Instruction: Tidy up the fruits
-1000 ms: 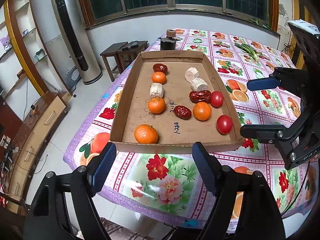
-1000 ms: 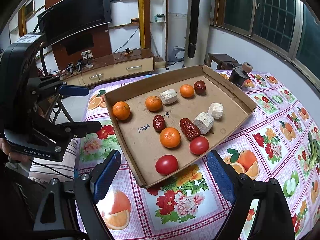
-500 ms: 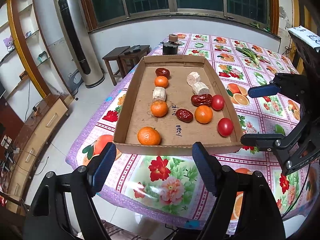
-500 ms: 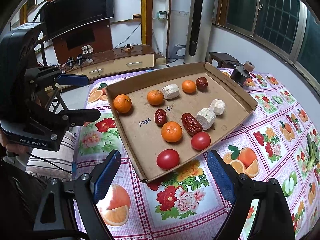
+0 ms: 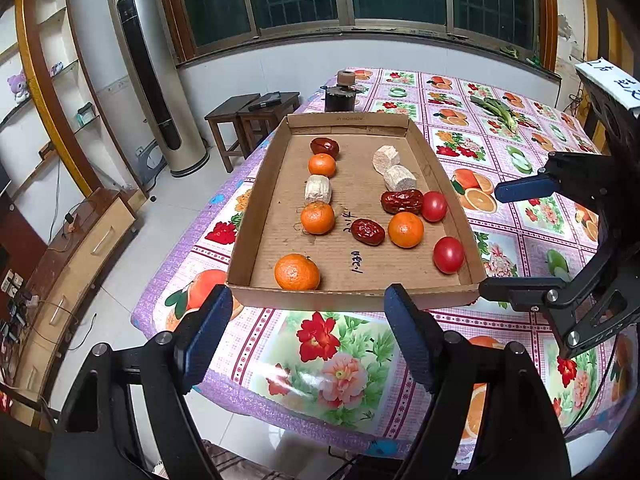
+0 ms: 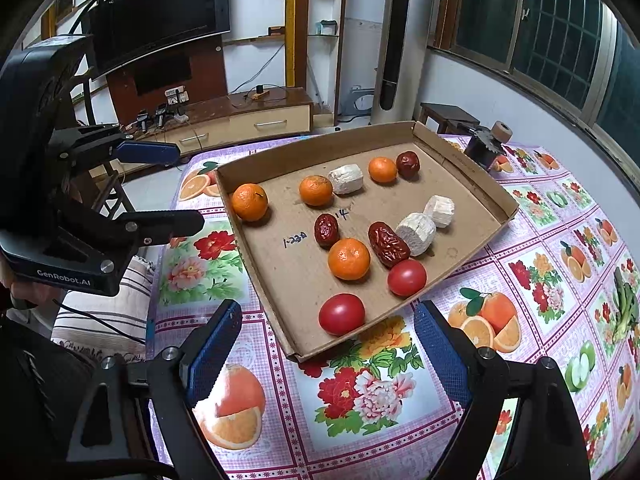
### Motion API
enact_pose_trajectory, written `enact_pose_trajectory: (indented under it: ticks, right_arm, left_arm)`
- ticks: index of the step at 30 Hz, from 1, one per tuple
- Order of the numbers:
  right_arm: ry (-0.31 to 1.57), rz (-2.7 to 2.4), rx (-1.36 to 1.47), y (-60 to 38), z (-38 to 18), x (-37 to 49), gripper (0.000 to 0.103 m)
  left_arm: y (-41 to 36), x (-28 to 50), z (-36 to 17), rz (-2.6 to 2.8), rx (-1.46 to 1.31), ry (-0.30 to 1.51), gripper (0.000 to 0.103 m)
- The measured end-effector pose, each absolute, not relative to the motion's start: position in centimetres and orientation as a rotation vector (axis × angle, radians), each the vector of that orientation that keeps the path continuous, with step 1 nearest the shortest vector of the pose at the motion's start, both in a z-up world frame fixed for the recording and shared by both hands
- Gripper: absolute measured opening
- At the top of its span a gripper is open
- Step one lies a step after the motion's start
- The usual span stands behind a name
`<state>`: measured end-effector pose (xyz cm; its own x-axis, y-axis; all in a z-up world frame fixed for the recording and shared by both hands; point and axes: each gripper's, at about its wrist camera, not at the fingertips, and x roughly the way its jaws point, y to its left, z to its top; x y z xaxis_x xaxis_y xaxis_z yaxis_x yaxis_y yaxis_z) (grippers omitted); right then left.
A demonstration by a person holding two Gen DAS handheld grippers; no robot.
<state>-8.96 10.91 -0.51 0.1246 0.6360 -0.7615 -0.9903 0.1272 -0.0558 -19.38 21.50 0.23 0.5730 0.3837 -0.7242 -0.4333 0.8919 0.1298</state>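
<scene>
A shallow cardboard tray (image 5: pixel 454 196) (image 6: pixel 472 168) on the floral tablecloth holds several oranges (image 5: pixel 297 272) (image 6: pixel 349 259), two red tomatoes (image 5: pixel 449 255) (image 6: pixel 342 314), three dark red dates (image 5: pixel 367 232) (image 6: pixel 388 244) and three pale cut chunks (image 5: pixel 318 189) (image 6: pixel 416 234). My left gripper (image 5: pixel 308 338) is open and empty, just in front of the tray's near edge. My right gripper (image 6: pixel 326 354) is open and empty at the tray's corner nearest the tomatoes. Each gripper shows in the other's view, the right (image 5: pixel 520 240) and the left (image 6: pixel 160 188).
A small dark grinder-like object (image 5: pixel 341 94) (image 6: pixel 486 144) stands behind the tray. Green vegetables (image 5: pixel 498 110) (image 6: pixel 624 308) lie on the cloth further off. Stools (image 5: pixel 252 110), a tower fan (image 5: pixel 152 80) and a TV cabinet (image 6: pixel 224 120) stand beyond the table edge.
Both grippers have pulled back slightly from the tray, which looks a little farther away. Nothing in the tray has moved. Both stay open.
</scene>
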Motion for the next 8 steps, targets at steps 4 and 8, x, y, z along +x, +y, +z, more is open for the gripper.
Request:
enact_pose_trajectory:
  ticks: [4,8]
  right_arm:
    - [0.668,1.321,-0.667,10.88,-0.57,-9.05,0.089]
    - [0.674,1.311,-0.659,10.43,-0.78,-9.05,0.089]
  left_arm:
    - [21.46,-19.40,0.26,0.480,-0.062,0.832,0.078]
    - [21.32,-19.25,0.27,0.474,-0.060,0.839,0.078]
